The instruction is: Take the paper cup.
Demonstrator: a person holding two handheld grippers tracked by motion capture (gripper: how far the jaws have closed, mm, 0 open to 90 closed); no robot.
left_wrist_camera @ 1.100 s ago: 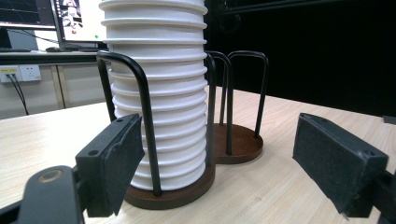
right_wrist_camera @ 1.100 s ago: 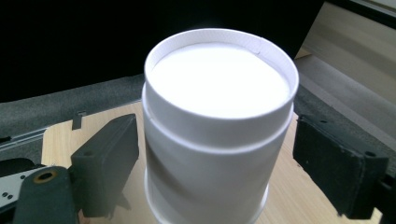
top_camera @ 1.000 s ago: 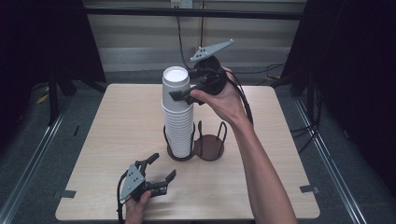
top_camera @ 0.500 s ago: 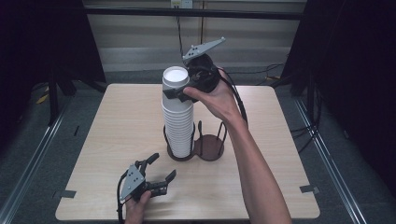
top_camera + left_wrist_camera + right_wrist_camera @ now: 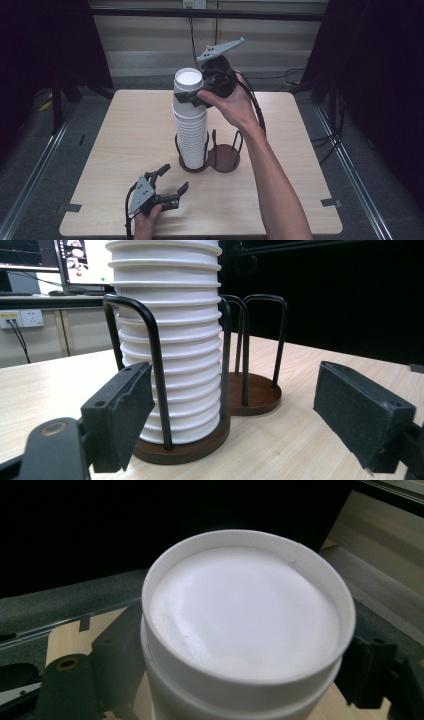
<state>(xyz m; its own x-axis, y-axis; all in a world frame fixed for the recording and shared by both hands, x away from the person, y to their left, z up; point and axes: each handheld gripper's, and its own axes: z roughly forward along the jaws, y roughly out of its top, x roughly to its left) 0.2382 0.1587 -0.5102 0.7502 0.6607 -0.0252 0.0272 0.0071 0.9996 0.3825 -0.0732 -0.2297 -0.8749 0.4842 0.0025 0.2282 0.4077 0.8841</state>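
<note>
Right gripper at the top of the cup stack, ready to lift straight up.

The counter is light wood in a dark room. The cup stack stands upright in the wire holder. The right gripper grasps the top cup from its sides. The left gripper rests released, near the front edge.

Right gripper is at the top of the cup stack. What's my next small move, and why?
Probably lift the right gripper straight up. Its jaws sit on either side of the top cup of the cup stack, and the other ring of the holder stands empty. The left gripper rests open on the table.
</note>
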